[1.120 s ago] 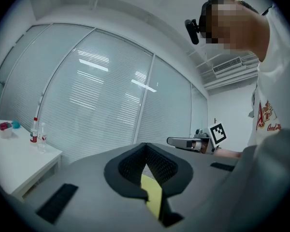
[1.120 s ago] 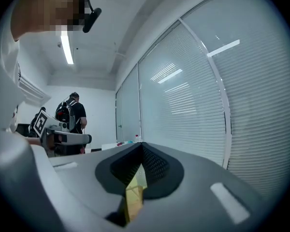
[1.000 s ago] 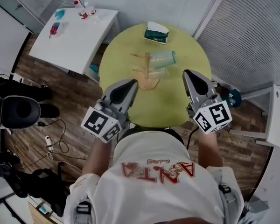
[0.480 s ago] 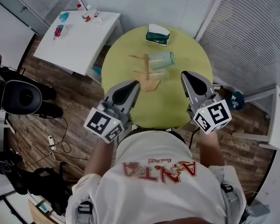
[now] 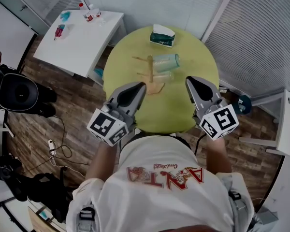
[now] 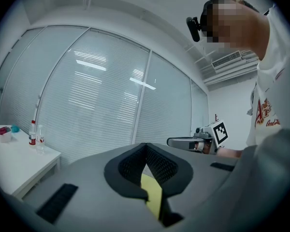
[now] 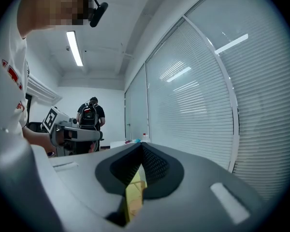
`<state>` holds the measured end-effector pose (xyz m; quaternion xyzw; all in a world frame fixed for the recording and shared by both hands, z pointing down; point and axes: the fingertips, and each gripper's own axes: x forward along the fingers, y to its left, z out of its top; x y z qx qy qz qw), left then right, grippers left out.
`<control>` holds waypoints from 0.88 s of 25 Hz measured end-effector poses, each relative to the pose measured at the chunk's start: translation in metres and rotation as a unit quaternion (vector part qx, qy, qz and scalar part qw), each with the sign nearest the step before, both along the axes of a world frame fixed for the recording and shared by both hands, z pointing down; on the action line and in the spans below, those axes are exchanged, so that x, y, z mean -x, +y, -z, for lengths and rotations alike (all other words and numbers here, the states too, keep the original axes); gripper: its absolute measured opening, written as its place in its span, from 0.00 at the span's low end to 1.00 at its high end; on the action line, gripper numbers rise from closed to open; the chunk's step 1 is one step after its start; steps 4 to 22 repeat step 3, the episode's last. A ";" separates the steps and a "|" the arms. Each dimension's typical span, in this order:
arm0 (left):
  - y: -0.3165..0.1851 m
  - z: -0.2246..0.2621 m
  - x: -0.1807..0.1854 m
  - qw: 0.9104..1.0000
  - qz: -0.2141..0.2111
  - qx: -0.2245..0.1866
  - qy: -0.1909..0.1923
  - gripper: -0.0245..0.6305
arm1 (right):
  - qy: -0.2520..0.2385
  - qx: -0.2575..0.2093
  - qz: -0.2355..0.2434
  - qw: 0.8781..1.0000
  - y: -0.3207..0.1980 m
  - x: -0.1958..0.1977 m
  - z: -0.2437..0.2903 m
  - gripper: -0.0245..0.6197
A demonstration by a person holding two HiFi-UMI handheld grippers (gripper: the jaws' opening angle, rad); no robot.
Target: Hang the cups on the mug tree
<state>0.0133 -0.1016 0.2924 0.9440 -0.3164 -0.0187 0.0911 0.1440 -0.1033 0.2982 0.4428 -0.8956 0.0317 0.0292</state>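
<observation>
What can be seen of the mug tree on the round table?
The mug tree looks like pale wood: an upright post on a flat base, with thin pegs sticking out sideways. It stands near the middle of the round yellow-green table. A teal-tinted clear cup sits against its right side in the head view; whether it hangs on a peg cannot be told.

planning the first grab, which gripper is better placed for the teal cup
Probably right. The right gripper has a clear line to the teal cup; the mug tree stands partly between it and the left gripper.
</observation>
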 end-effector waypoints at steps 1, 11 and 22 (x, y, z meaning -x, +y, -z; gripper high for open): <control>0.000 0.000 -0.001 1.000 0.000 0.000 0.000 0.05 | 0.000 0.000 0.001 1.000 0.000 -0.001 0.000 0.04; -0.001 0.000 -0.003 1.000 -0.001 -0.001 -0.001 0.05 | 0.002 -0.001 0.002 1.000 -0.001 -0.002 0.000 0.04; -0.001 0.000 -0.003 1.000 -0.001 -0.001 -0.001 0.05 | 0.002 -0.001 0.002 1.000 -0.001 -0.002 0.000 0.04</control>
